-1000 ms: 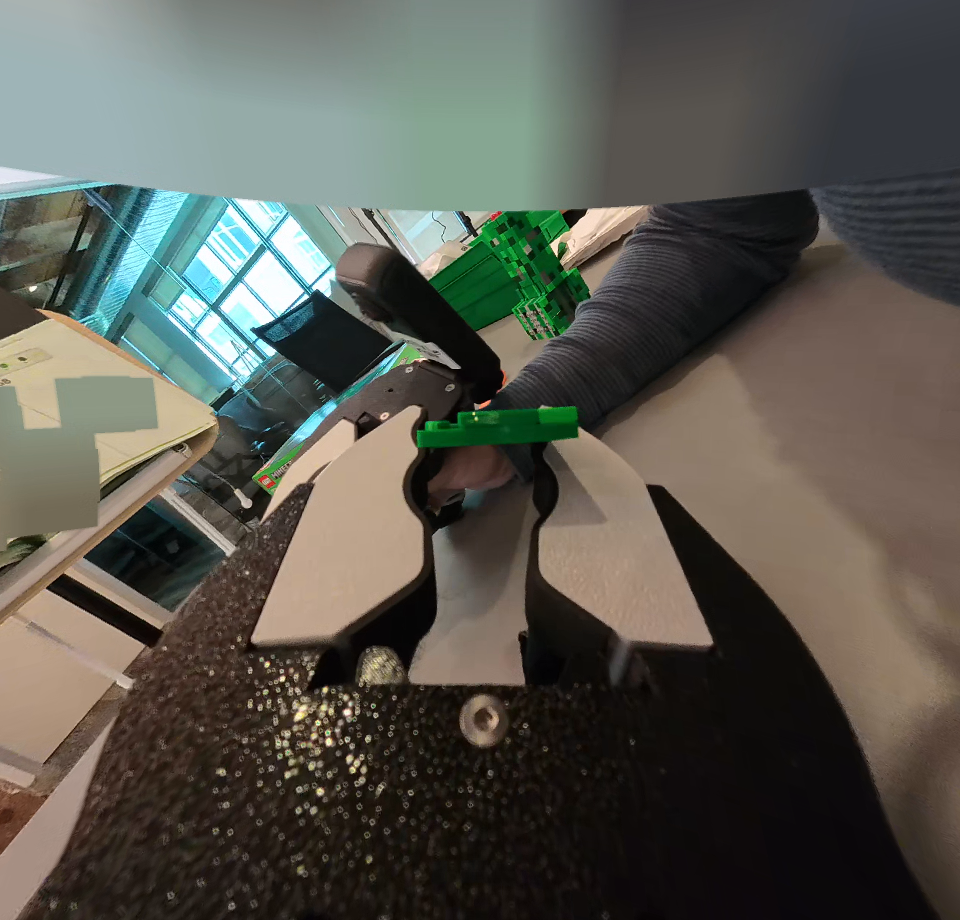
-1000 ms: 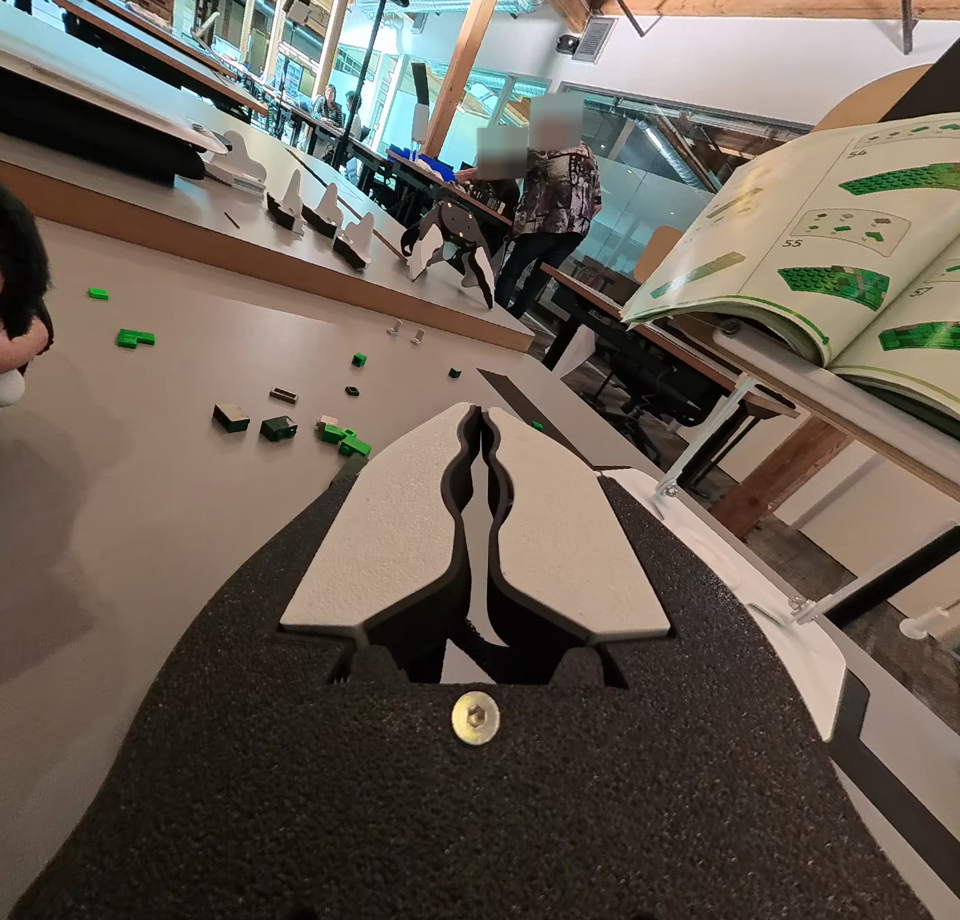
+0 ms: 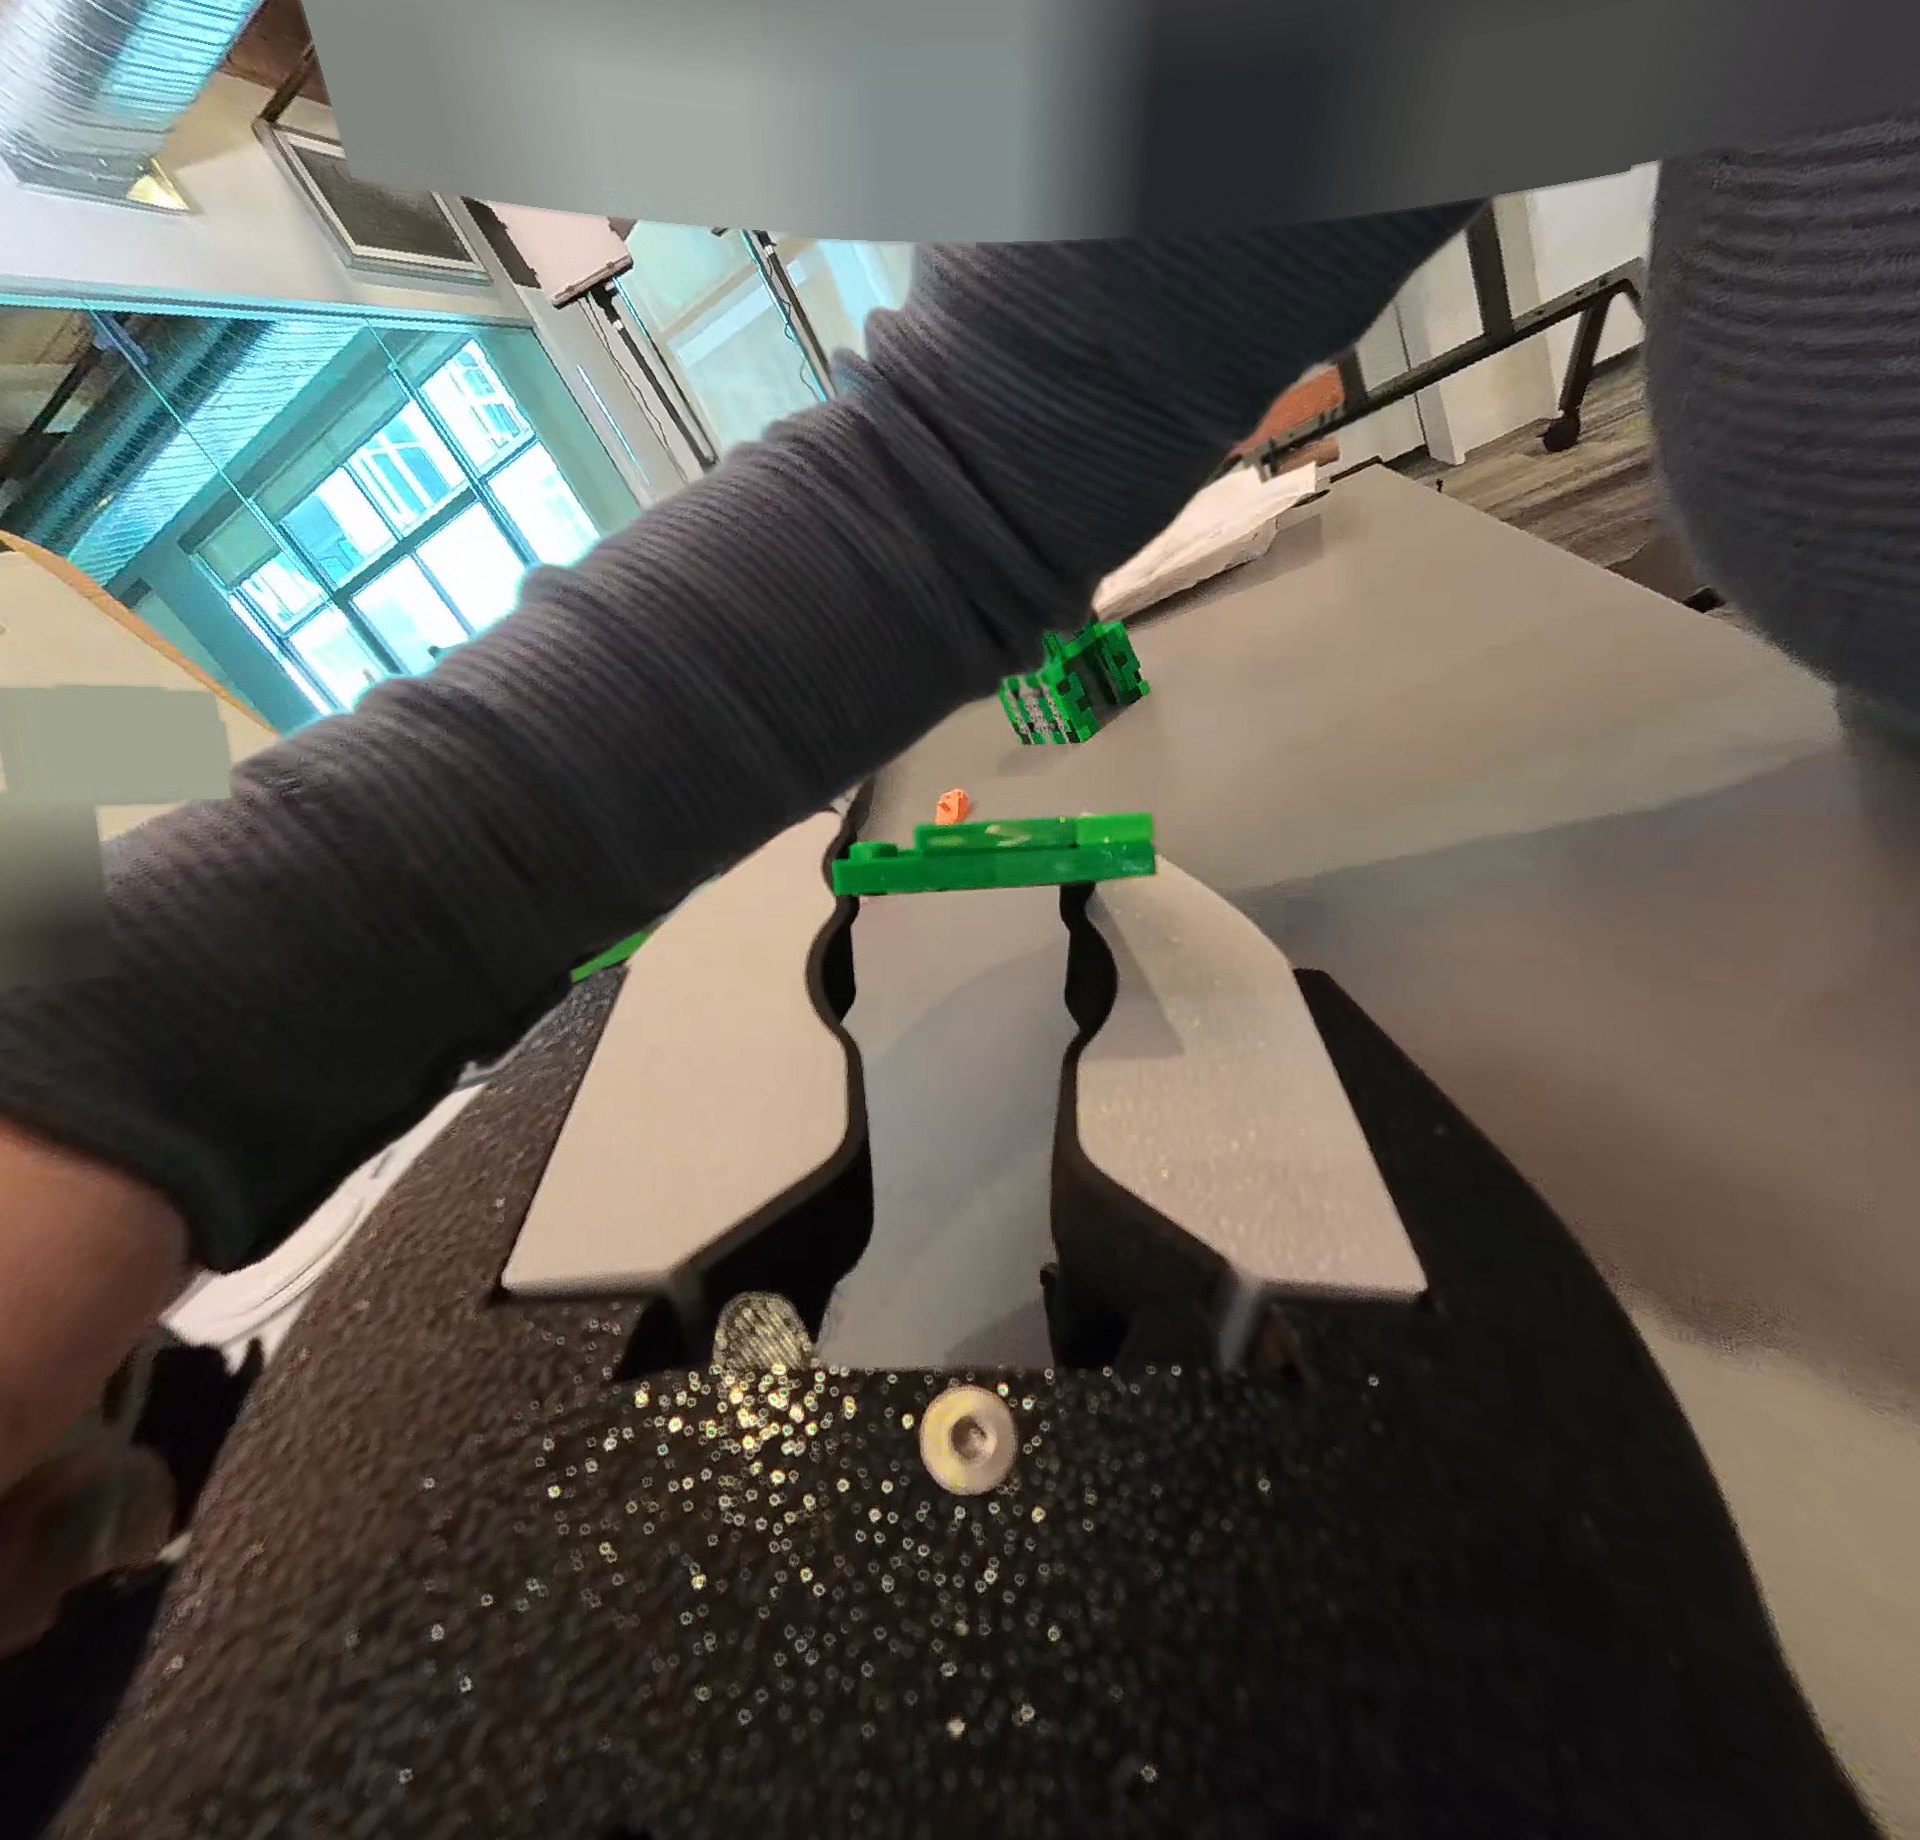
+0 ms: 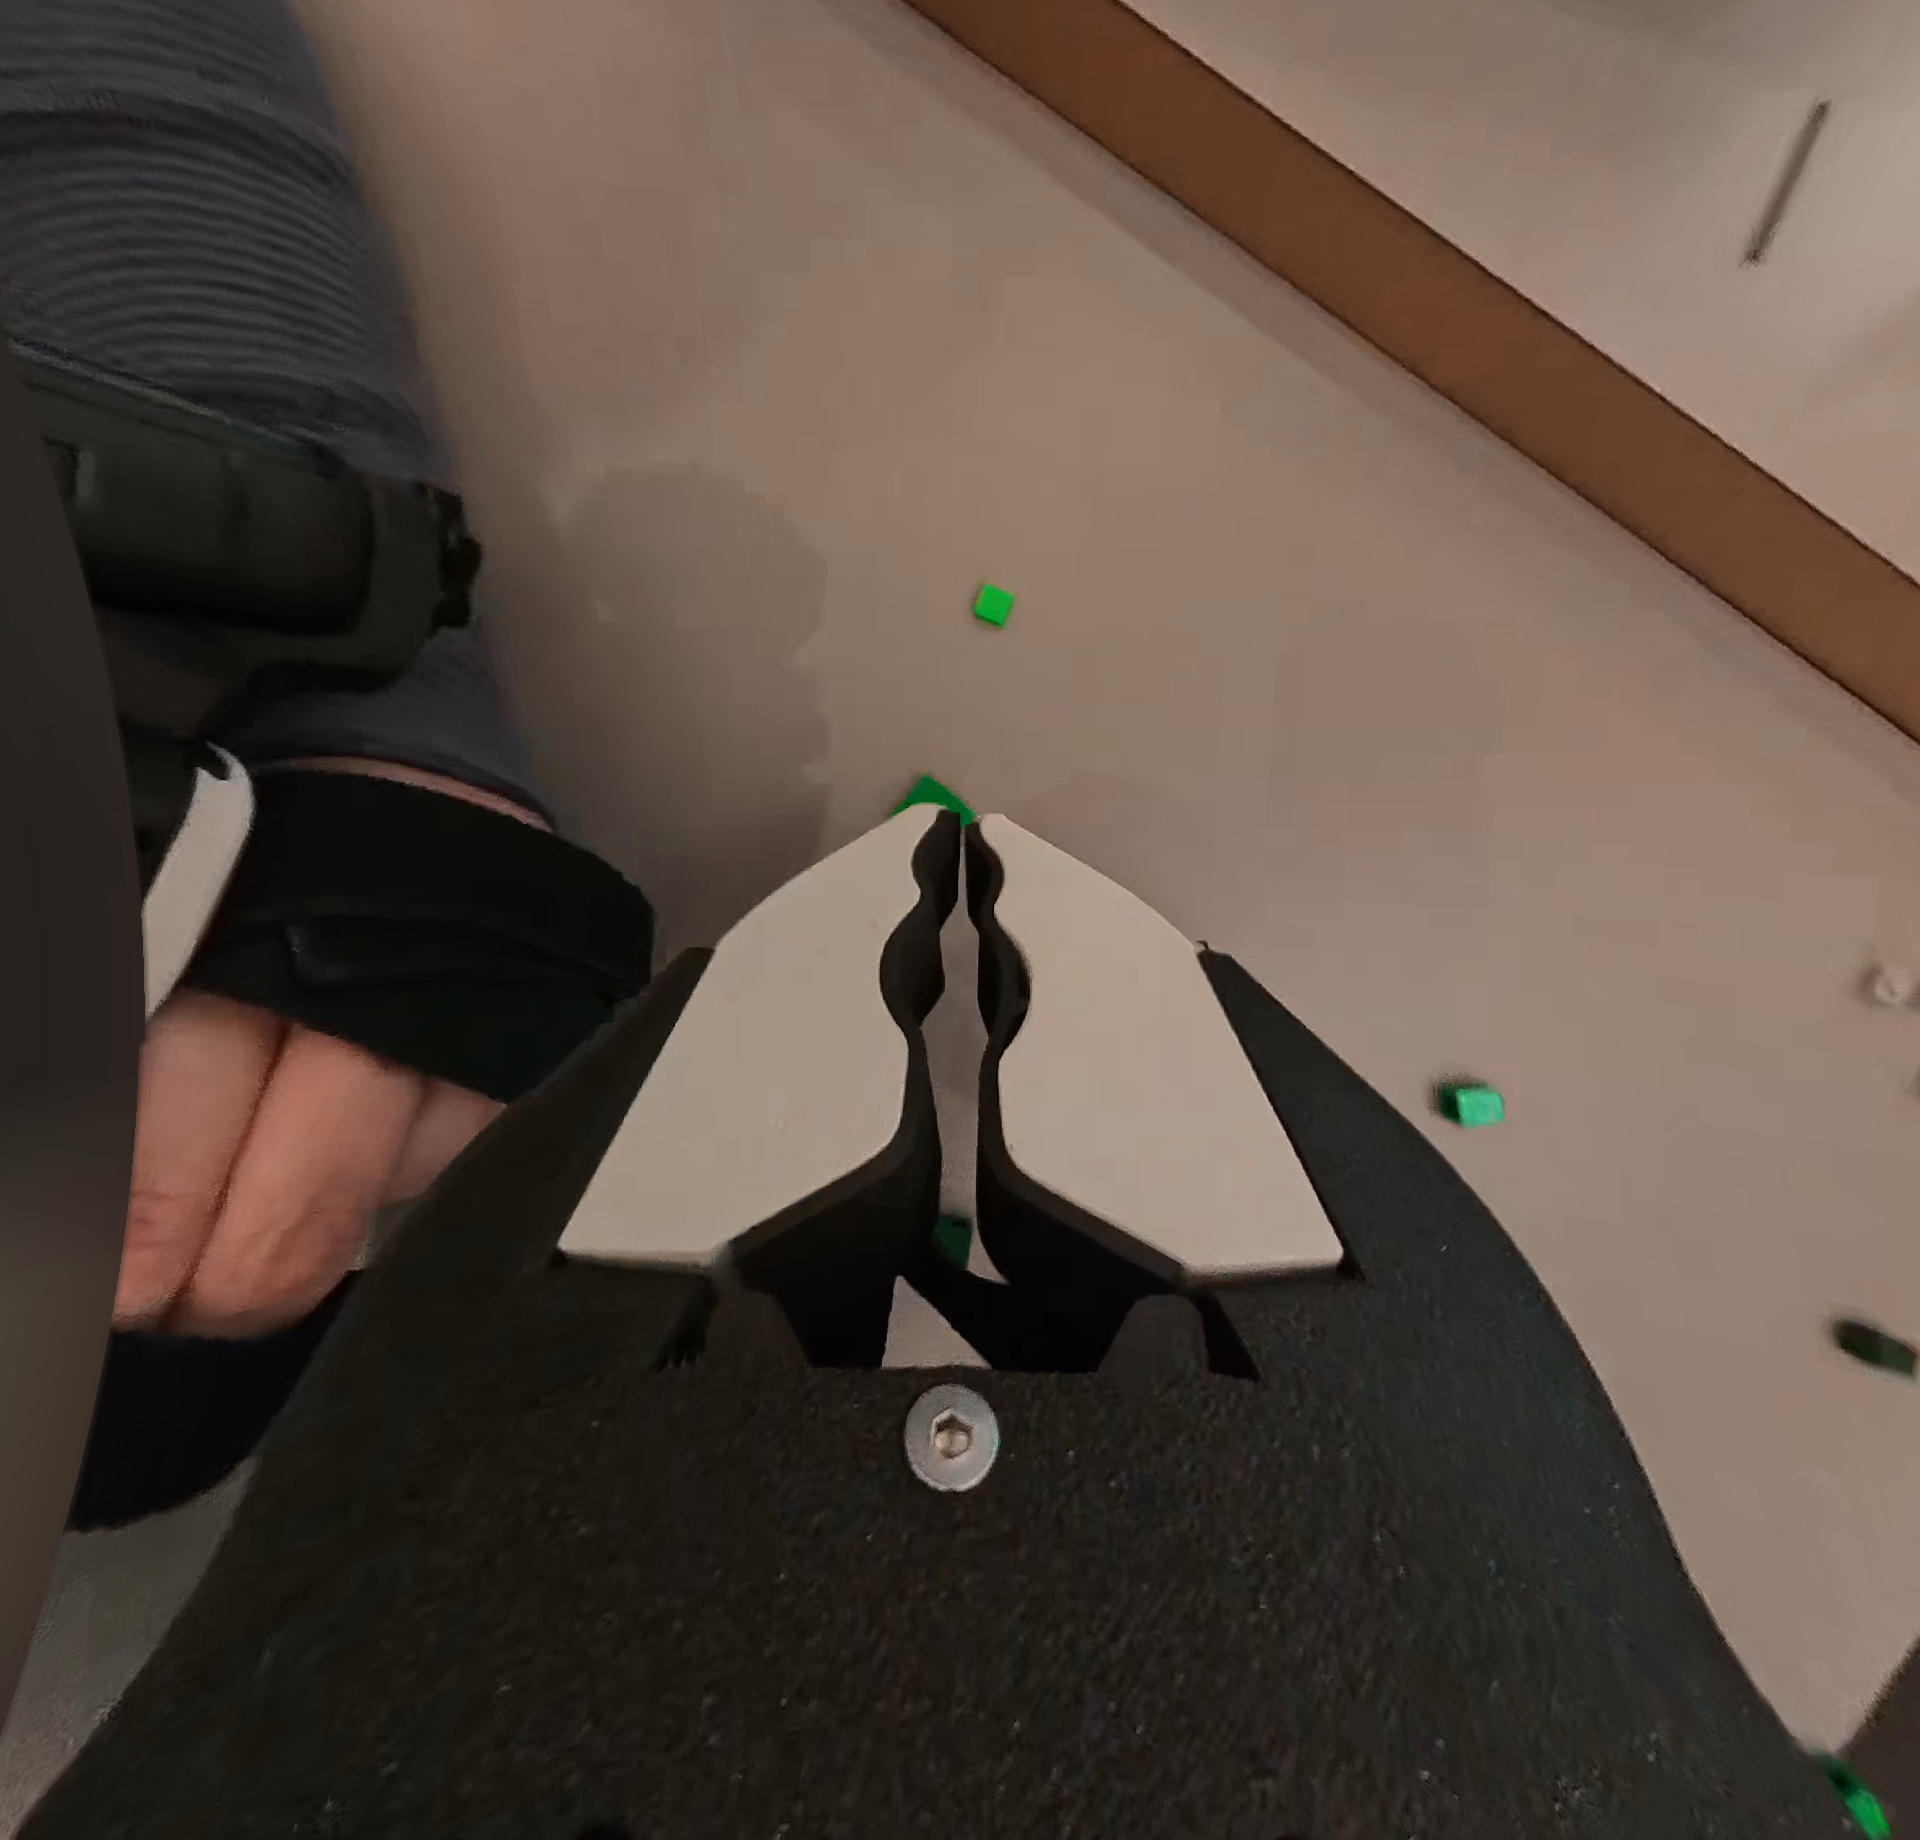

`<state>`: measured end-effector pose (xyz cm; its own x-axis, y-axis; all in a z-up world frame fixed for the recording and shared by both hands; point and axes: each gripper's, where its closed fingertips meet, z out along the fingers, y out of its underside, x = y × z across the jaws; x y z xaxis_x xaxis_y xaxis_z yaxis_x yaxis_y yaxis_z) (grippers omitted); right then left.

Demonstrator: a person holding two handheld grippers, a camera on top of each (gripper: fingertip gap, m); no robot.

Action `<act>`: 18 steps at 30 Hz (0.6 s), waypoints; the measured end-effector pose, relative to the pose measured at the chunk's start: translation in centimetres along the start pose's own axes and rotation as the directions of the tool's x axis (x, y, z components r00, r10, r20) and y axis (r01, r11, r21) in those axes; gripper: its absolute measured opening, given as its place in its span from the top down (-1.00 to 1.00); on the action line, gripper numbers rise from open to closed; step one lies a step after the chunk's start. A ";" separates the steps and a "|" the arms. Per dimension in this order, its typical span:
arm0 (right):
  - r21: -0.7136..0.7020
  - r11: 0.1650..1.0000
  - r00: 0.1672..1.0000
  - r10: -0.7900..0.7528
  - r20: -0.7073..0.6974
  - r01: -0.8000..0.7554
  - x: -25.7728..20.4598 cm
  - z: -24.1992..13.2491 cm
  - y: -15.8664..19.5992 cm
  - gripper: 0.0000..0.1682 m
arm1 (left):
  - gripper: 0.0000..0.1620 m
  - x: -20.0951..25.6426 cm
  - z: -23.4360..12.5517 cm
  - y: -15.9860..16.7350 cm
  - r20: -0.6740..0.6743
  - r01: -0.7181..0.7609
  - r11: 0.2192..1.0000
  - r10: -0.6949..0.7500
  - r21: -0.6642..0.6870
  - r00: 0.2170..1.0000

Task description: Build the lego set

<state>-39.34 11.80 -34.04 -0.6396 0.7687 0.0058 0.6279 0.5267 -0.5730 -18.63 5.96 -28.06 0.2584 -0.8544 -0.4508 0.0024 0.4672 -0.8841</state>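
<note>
My left gripper [image 3: 961, 881] is shut on a flat green Lego plate assembly [image 3: 997, 852], held crosswise at the fingertips above the grey table [image 3: 1403, 751]. A partly built green and black Lego model [image 3: 1075, 684] stands farther back on the table. My right gripper [image 4: 961, 824] is shut and points down at the table [image 4: 1143, 543]. A small green piece [image 4: 928, 793] shows just past its tips; I cannot tell if they touch it. A loose green tile [image 4: 992, 606] lies beyond.
A person's dark sleeve [image 3: 623, 751] crosses the left wrist view. A small orange piece [image 3: 951, 806] lies behind the plate. A gloved hand [image 4: 260, 1167] is at left in the right wrist view. Loose green bricks [image 4: 1472, 1104] [image 4: 1875, 1349] lie right. The table's brown edge [image 4: 1351, 263] runs diagonally. The tips of one gripper are about 20 centimetres away from the tips of the other. To the small green piece [image 4: 928, 793]: right tips about 5 centimetres, left tips about 25 centimetres.
My right gripper has swung from looking out across the room to pointing down at the table, still shut. My left gripper has turned with the plate in it; the sleeve now crosses its view.
</note>
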 end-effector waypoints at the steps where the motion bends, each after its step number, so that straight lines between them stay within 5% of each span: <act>1: 0.002 1.000 0.999 -0.011 0.030 0.011 -0.3 0.2 -0.3 1.00 | 0.54 0.0 0.0 0.0 -0.001 -0.003 1.000 0.003 -0.003 1.000; 15: -0.188 0.951 0.965 -0.219 0.145 0.245 -1.4 3.2 1.9 1.00 | 0.54 0.4 0.2 0.1 -0.019 -0.012 1.000 0.011 -0.009 1.000; 18: -0.173 0.929 0.936 -0.292 0.195 0.326 -2.2 3.8 1.8 0.88 | 0.54 0.5 0.2 0.1 -0.022 -0.009 1.000 0.009 -0.009 1.000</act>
<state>-38.49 9.68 -38.25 -0.8687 0.4951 0.0130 0.4517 0.8028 -0.3891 -18.36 5.64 -28.31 0.2372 -0.8551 -0.4610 -0.0086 0.4727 -0.8812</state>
